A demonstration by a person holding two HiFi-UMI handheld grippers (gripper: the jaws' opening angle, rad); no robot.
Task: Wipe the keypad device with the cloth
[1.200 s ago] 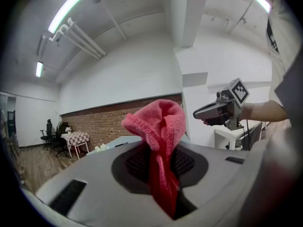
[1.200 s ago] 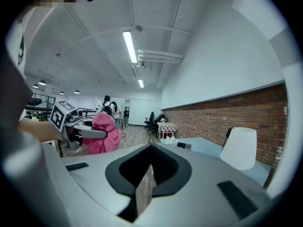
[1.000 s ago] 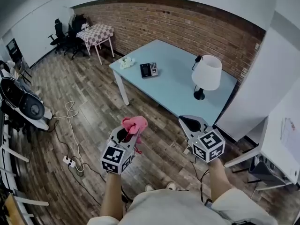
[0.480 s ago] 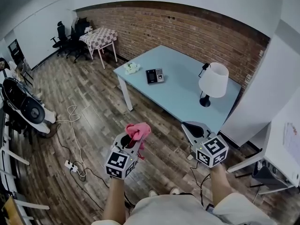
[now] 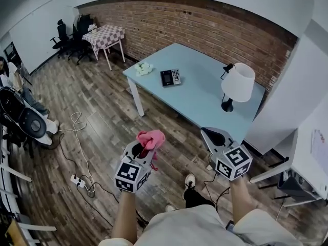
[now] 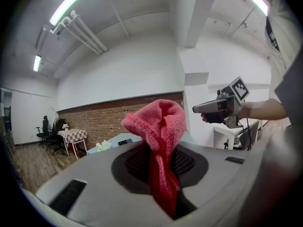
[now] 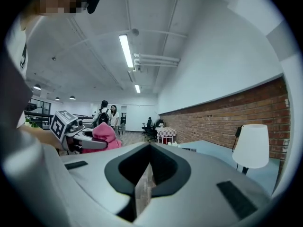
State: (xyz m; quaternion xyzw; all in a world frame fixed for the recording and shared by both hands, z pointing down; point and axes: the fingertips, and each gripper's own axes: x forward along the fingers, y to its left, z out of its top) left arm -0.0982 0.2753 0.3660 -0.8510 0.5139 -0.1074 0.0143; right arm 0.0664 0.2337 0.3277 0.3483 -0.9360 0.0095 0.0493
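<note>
While you stand well back from the table (image 5: pixel 205 104), your left gripper (image 5: pixel 145 147) holds the pink cloth (image 5: pixel 150 138).
Your left jaws are clamped on the cloth, which bunches above them at lower centre of the head view. Your right gripper (image 5: pixel 214 136), at lower right, has its jaws drawn to a thin slit with nothing between them. The keypad device (image 5: pixel 170 77) lies on the table at upper centre, well apart from both grippers, with the lamp (image 5: pixel 238 82) to its right.
</note>
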